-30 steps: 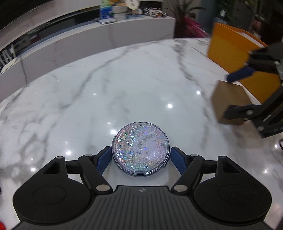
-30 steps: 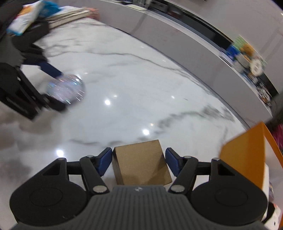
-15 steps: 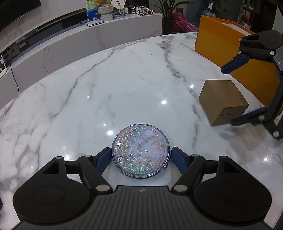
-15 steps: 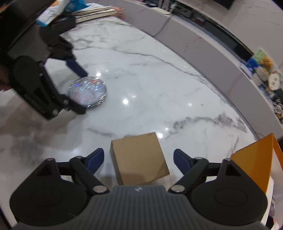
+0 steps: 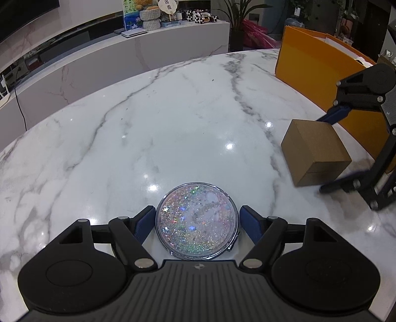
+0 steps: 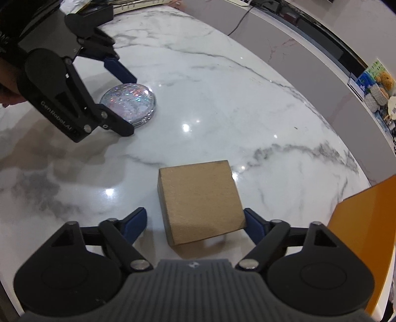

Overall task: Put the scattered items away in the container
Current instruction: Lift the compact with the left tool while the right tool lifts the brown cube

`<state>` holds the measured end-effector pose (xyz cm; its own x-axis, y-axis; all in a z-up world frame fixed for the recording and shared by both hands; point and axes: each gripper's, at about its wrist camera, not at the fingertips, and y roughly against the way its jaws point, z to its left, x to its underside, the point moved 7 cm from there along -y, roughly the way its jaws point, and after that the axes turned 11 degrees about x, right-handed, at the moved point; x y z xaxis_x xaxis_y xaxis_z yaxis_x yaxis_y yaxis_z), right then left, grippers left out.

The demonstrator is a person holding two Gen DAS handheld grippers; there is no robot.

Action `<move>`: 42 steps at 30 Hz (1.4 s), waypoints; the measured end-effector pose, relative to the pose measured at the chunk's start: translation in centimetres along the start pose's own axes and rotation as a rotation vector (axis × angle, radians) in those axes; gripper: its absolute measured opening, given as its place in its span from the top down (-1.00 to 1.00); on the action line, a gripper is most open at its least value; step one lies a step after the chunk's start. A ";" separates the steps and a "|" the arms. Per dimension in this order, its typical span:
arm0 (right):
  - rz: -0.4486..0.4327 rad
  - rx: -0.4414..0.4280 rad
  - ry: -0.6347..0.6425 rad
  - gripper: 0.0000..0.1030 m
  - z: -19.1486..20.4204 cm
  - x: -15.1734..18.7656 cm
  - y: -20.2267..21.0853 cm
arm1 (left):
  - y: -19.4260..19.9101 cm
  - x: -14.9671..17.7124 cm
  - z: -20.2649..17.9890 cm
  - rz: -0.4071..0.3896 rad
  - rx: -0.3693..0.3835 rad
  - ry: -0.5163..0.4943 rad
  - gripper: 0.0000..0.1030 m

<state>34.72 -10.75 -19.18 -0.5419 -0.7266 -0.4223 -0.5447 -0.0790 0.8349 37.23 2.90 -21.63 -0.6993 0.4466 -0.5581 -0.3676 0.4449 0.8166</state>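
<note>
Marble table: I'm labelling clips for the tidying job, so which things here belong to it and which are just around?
Part of the job:
- round glittery compact case, between the left gripper pads
- brown cardboard box
- orange container

Just lying about:
- teddy bear ornament on the far counter
- potted plant

A glossy white marble table (image 5: 173, 119) mirrors ceiling lights before a curved marble counter (image 5: 123, 64) bearing ornaments
</note>
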 end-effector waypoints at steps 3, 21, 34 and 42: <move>0.015 -0.012 -0.037 -0.33 -0.6 0.1 -0.3 | 0.1 0.0 0.0 0.007 0.006 0.004 -0.65; 0.016 -0.060 -0.103 -0.28 -0.8 -0.2 0.6 | 0.3 0.4 -0.3 0.034 0.019 -0.004 -0.63; -0.028 -0.045 -0.173 -0.25 -2.6 -0.4 2.1 | 1.6 -0.9 0.0 -0.012 0.025 0.007 -0.63; -0.080 -0.016 -0.211 -0.25 -4.1 -1.3 4.1 | 2.2 -1.6 0.1 -0.035 0.026 0.020 -0.63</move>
<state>35.80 -12.98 -13.77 -0.6204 -0.5589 -0.5501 -0.5816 -0.1427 0.8009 37.64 3.25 -18.95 -0.6986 0.4148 -0.5830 -0.3765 0.4798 0.7925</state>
